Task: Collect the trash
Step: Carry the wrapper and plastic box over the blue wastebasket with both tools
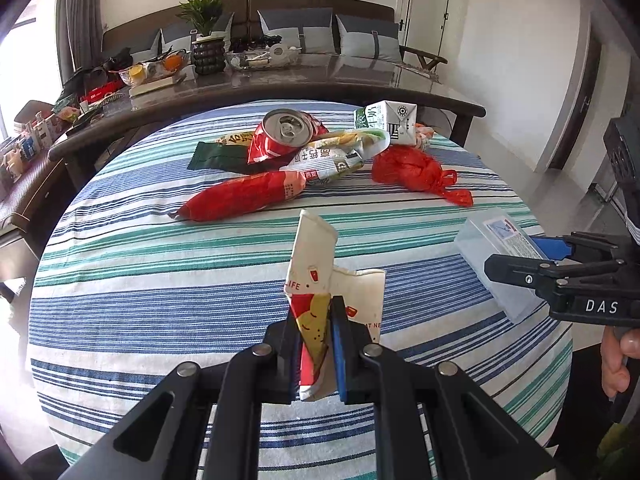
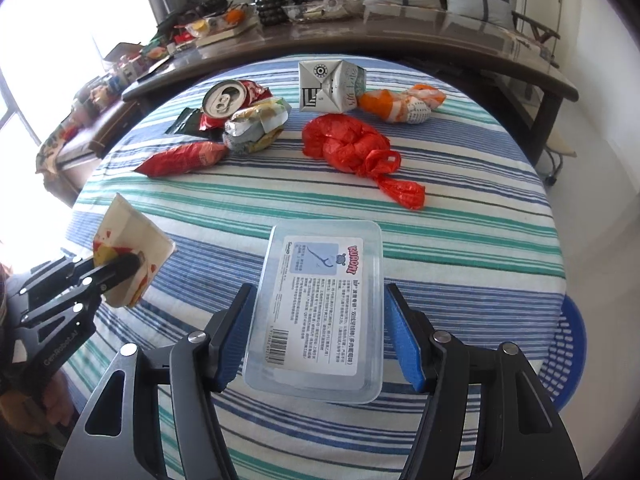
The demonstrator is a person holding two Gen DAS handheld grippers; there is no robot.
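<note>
Left tongs pinching crumpled white-and-red paper cup above striped table | right tongs astride clear plastic box, grip unclear | risk: box slips sideways.

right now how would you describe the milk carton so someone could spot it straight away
Start at the round table with the striped cloth and look to its far edge, nearest the long dark counter. The milk carton lies there on its side, between the crushed red can and an orange-and-white wrapper. It is the only boxy, white-and-green thing among the crumpled trash.
</note>
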